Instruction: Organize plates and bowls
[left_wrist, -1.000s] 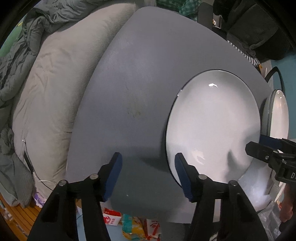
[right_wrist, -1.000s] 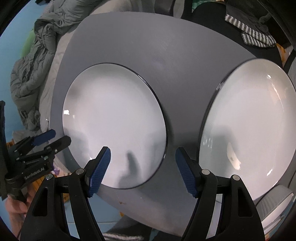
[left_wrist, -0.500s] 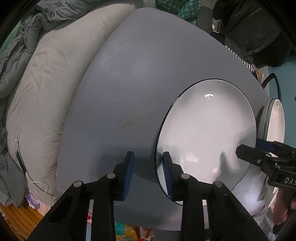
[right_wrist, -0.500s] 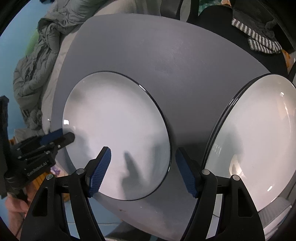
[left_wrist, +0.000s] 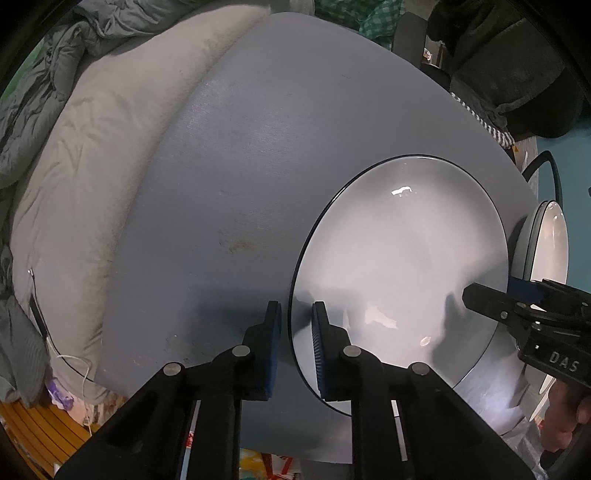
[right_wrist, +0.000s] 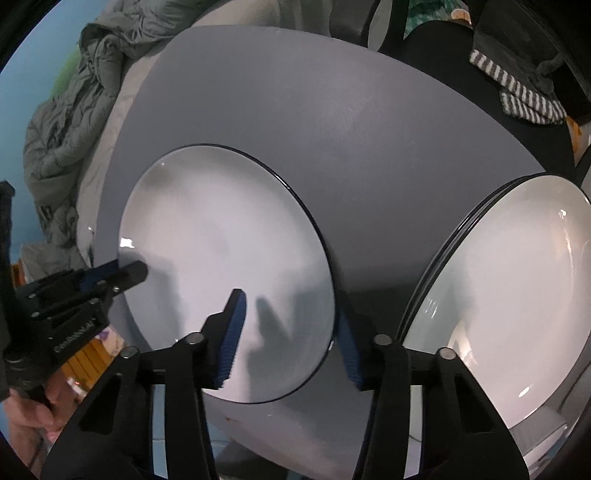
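A white plate with a dark rim (left_wrist: 402, 258) lies on the grey table (left_wrist: 258, 166). My left gripper (left_wrist: 295, 339) has closed on the plate's left rim, one pad on each side. In the right wrist view the same plate (right_wrist: 221, 258) lies at centre-left. My right gripper (right_wrist: 291, 339) straddles the plate's right rim with its jaws still apart. A stack of white plates (right_wrist: 517, 295) sits at the right; it also shows in the left wrist view (left_wrist: 550, 240).
A grey duvet (left_wrist: 92, 147) lies beyond the table's left edge. Dark clothes and a striped cloth (right_wrist: 528, 103) lie at the far right. The table's near edge (left_wrist: 295, 454) is just below the grippers.
My left gripper has narrowed from wide open and closed onto the plate's left rim. My right gripper has moved left over the plate's right rim and its jaws have partly closed.
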